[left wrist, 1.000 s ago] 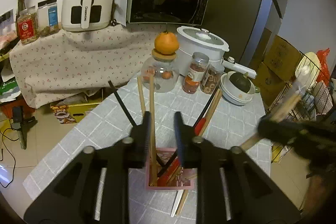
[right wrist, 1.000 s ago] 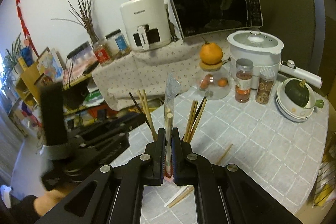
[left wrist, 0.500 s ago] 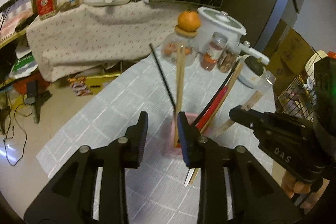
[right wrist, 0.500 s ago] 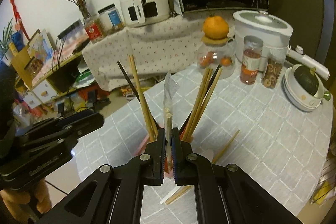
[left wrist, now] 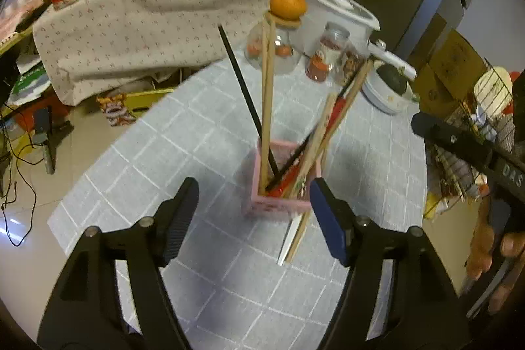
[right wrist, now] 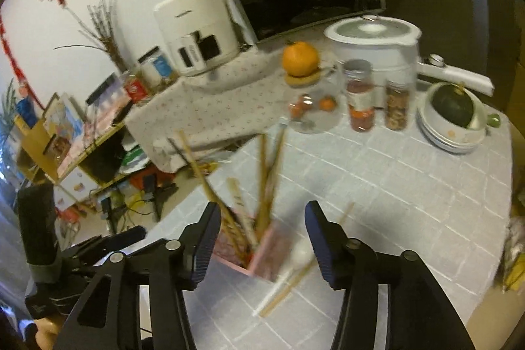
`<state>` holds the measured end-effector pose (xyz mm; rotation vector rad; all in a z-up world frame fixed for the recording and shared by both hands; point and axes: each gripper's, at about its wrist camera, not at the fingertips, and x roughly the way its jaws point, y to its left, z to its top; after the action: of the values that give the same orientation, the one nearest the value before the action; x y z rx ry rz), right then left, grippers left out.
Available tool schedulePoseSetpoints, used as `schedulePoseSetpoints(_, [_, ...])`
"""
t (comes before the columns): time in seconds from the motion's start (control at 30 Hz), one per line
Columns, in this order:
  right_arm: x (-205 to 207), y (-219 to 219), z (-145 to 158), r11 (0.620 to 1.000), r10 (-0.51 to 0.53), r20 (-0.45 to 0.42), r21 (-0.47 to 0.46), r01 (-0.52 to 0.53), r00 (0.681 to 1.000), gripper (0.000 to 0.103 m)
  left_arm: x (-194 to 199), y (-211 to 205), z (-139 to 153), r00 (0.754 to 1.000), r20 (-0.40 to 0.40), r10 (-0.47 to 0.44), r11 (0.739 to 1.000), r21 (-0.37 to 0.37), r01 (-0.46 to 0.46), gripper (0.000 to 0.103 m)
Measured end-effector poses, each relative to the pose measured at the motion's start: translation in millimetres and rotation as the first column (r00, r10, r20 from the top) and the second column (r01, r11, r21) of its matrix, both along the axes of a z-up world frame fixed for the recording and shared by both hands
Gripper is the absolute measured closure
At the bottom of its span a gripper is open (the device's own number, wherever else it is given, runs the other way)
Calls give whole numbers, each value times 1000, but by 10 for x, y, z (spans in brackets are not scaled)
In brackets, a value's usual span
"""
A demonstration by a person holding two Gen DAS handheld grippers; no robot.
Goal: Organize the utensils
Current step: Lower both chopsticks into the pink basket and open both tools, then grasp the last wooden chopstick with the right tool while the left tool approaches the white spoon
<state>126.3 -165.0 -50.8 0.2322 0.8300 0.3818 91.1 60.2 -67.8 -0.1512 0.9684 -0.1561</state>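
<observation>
A pink square holder (left wrist: 280, 202) stands on the grey checked table with several chopsticks in it: a wooden pair (left wrist: 267, 87), a black one (left wrist: 242, 87) and red and black ones (left wrist: 341, 110). My left gripper (left wrist: 254, 191) is opening, its pads either side of the holder's near edge and touching nothing. My right gripper (right wrist: 262, 215) is opening too, with the holder (right wrist: 265, 258) and its chopsticks (right wrist: 265, 179) just beyond its bare pads. A pale printed chopstick (right wrist: 239, 202) leans in the holder. A loose pair in a white wrapper (left wrist: 293, 238) lies beside it.
At the table's far end stand a glass jar with an orange on its lid (left wrist: 287, 2), a white cooker (left wrist: 338, 18), two spice jars (right wrist: 361, 94) and stacked bowls with a dark squash (right wrist: 454, 113). A wire rack (left wrist: 485, 107) is off the right edge. A single chopstick (right wrist: 344, 215) lies on the table.
Both grippers have opened. The left let go of the wooden pair and the right let go of the wrapped chopstick; both now lean in the pink holder.
</observation>
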Motion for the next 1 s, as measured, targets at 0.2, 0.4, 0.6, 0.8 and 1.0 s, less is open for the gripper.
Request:
schedulePoseSetpoints(0.2, [80,-214,-322,996,-43,-104,-79,35,994,44,-16,-60,-176,997,-75,-23,1000,-3,23,30])
schedulePoseSetpoints(0.4, [195,-276,-683,990,-62,-198,-139,35,978,38,-10,-44,-274,994,-109,-25,999,18,27,29])
schedulePoseSetpoints(0.6, [539,-302,-1136,988,-116,-318,-131,78,941,34,68,50,-334,990,-140,-17,999,45,24,28])
schedulePoseSetpoints(0.8, [937,-288,-1482,985,-151,-338,-127,114,929,27,100,136,-370,988,-152,-3,998,56,12,27])
schedulePoseSetpoints(1.0, [1131,-143,-1713,974,-178,-325,-193,119,929,26,104,185,-386,987,-163,3,998,57,7,27])
